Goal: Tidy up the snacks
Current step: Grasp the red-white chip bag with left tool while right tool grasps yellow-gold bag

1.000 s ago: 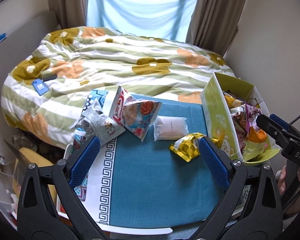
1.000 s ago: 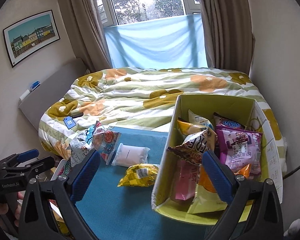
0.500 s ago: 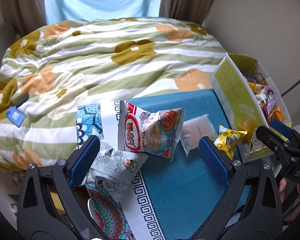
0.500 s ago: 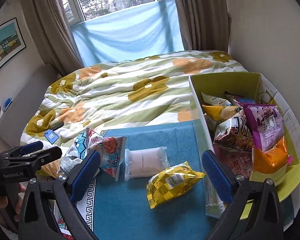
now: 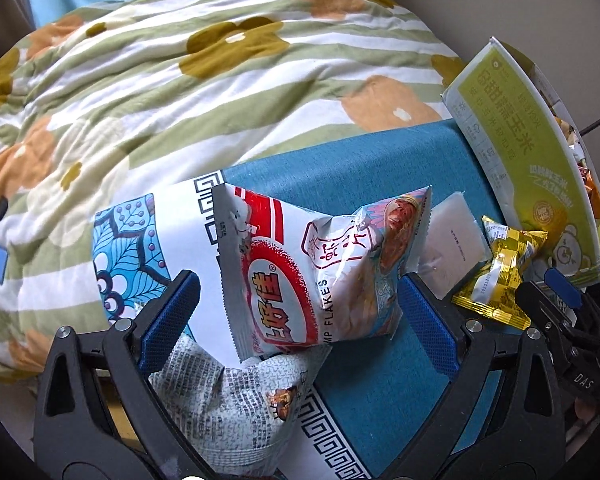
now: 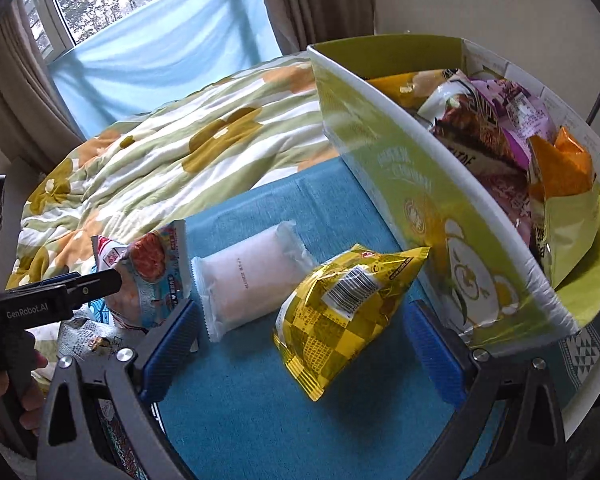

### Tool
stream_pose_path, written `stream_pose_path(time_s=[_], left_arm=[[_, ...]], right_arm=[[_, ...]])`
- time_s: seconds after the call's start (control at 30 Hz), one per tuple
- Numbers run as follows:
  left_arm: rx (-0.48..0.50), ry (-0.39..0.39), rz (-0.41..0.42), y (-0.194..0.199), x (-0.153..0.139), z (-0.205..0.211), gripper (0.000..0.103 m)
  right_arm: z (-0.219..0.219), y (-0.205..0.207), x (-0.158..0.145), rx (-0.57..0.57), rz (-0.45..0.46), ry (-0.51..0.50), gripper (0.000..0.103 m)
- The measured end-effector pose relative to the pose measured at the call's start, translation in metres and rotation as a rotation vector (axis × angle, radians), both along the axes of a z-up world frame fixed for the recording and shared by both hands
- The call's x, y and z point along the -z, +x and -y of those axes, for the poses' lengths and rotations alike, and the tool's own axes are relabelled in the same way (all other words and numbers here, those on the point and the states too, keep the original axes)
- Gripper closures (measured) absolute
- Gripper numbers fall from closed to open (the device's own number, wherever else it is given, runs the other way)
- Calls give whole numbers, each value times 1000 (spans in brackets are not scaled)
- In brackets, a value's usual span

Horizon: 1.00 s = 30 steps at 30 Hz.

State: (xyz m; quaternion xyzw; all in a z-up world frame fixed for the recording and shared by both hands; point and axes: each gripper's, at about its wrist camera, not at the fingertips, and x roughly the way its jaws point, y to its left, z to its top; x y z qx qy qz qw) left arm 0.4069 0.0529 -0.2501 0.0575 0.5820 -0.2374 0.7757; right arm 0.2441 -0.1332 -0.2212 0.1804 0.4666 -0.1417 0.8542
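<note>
My left gripper [image 5: 298, 304] is open, its blue pads on either side of a red-and-white shrimp flakes bag [image 5: 316, 276] that lies on the teal cloth [image 5: 340, 164]. A grey newsprint-pattern bag [image 5: 240, 404] sits just below it. My right gripper [image 6: 300, 344] is open around a yellow checkered snack bag [image 6: 340, 312]. A white sealed packet [image 6: 252, 276] lies to that bag's left. The green cardboard box [image 6: 420, 184] on the right holds several snack bags.
A flowered striped quilt [image 5: 180, 80] covers the bed beyond the cloth. The box wall [image 5: 516, 144] stands close to the yellow bag [image 5: 500, 268]. In the right wrist view a hand [image 6: 24, 392] holds the left gripper at the left edge. A curtained window [image 6: 160, 32] is behind.
Both grippers moved forward and down. The shrimp flakes bag now lies between the left pads, and the yellow bag now lies between the right pads. Both stay open.
</note>
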Motion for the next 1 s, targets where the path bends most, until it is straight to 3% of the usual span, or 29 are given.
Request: stream_pose_path(time_s=[0.47, 0.77, 1.0], left_arm=[[46, -46, -77, 13, 26, 4, 6], [87, -90, -69, 8, 21, 10, 32], [97, -88, -35, 5, 12, 17, 42]], right_arm=[[16, 12, 35, 150, -11, 49, 6], [24, 4, 42, 186, -19, 89, 27], [27, 0, 41, 185, -18, 123, 30]])
